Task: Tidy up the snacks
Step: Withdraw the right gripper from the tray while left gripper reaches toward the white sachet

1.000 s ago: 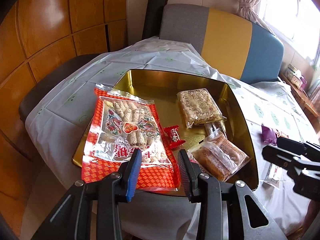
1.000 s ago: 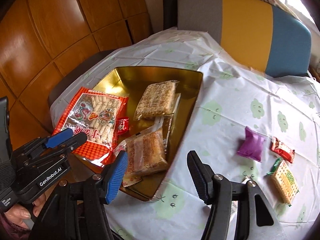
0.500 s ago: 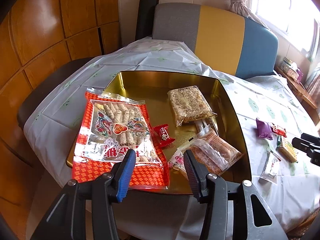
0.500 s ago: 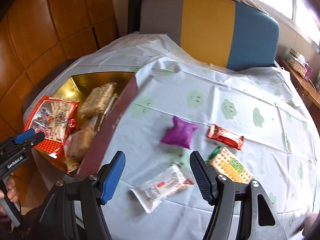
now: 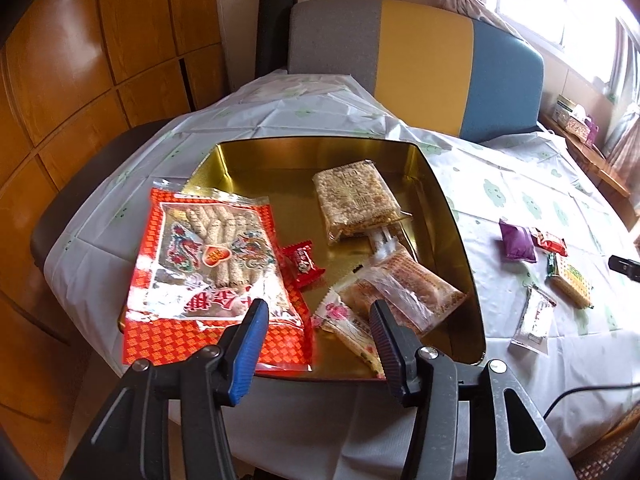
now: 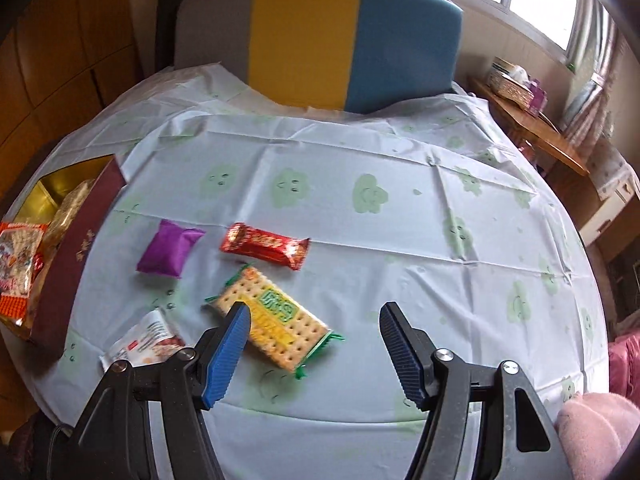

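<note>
Swing of my right gripper (image 6: 314,338) off the gold tin (image 5: 460,232), toward loose snacks.
I am now hovering it, jaws spread and empty, above the cracker pack (image 6: 276,320) on the tablecloth (image 6: 400,240); my left gripper (image 5: 316,332), spreading too, is waiting empty over the tin's packets.

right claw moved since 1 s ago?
Yes. The right claw swung rightward, away from the gold tin now at the view's left edge, to over the cracker pack.
</note>
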### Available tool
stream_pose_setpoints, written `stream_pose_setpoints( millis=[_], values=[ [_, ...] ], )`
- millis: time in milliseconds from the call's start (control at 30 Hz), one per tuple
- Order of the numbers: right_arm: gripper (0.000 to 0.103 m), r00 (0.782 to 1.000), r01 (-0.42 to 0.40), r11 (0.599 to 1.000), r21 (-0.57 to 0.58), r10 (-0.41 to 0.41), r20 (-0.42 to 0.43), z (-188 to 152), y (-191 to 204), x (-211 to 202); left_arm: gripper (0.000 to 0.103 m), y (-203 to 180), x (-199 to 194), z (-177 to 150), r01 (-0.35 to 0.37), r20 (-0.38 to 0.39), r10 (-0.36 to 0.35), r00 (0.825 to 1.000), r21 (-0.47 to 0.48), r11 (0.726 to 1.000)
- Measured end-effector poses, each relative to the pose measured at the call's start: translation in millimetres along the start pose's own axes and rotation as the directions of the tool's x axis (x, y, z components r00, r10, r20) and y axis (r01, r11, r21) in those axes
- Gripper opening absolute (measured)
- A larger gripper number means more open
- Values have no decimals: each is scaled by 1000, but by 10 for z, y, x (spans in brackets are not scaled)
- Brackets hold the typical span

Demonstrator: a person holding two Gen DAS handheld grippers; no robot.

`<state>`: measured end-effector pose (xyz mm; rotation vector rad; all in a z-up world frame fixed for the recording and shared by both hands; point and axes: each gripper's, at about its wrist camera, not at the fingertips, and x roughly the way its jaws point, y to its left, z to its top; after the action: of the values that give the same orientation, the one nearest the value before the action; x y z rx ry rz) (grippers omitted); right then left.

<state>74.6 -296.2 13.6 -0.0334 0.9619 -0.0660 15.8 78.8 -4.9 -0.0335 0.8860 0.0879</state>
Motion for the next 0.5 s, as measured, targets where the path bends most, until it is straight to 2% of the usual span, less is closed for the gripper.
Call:
stream_pose_setpoints(
  millis=[233,367,500],
  values=[
    [68,997,-19,960,280,37,-61,6,-503,155,53,-238,-28,-14,58,-2,-58,998,74,996],
    [68,995,-27,936,351,58,-80,-26,-614,196,53,-475,-52,4,94,0,-95,995,146,985],
    [68,994,-26,932,362,61,-85,-35,-627,206,53,-730,-81,23,137,-3,-140,990,214,967]
  ],
)
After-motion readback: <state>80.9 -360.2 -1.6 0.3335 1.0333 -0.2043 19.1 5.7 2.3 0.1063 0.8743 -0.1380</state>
